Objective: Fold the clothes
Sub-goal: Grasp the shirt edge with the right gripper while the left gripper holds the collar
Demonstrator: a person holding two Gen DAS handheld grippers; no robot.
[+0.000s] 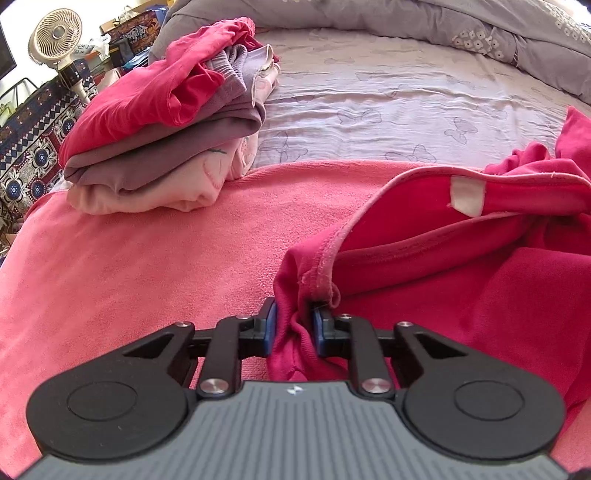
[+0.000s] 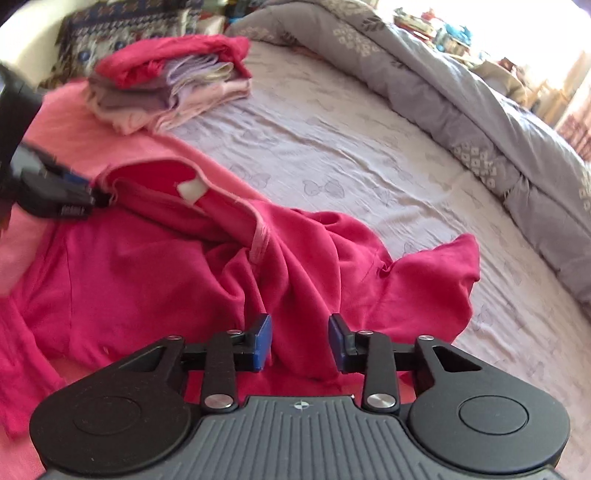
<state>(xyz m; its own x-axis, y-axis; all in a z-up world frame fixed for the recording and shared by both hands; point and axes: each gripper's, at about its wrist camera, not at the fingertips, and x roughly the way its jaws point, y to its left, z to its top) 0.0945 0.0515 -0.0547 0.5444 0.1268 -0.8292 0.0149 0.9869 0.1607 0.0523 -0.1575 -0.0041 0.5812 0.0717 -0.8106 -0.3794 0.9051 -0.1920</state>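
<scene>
A crumpled red garment (image 1: 461,277) lies on a pink blanket (image 1: 129,266), neckline up, with a white label (image 1: 466,199) inside the collar. My left gripper (image 1: 293,325) is shut on a bunch of the garment's fabric at the left end of the pink-trimmed neckline. The right wrist view shows this gripper (image 2: 94,195) at the far left, pinching that same edge. My right gripper (image 2: 300,341) hangs open just over the red garment (image 2: 147,277), near its rumpled right side. Red cloth shows in the gap below its blue pads (image 2: 264,343), and neither pad presses on it.
A stack of folded clothes (image 1: 155,140), red on top of mauve and pale pink, sits at the back left of the blanket. Beyond lie a lavender bedsheet (image 1: 369,110) and a grey duvet (image 1: 443,22). A fan (image 1: 57,35) and a patterned cloth (image 1: 33,147) stand off the bed's left.
</scene>
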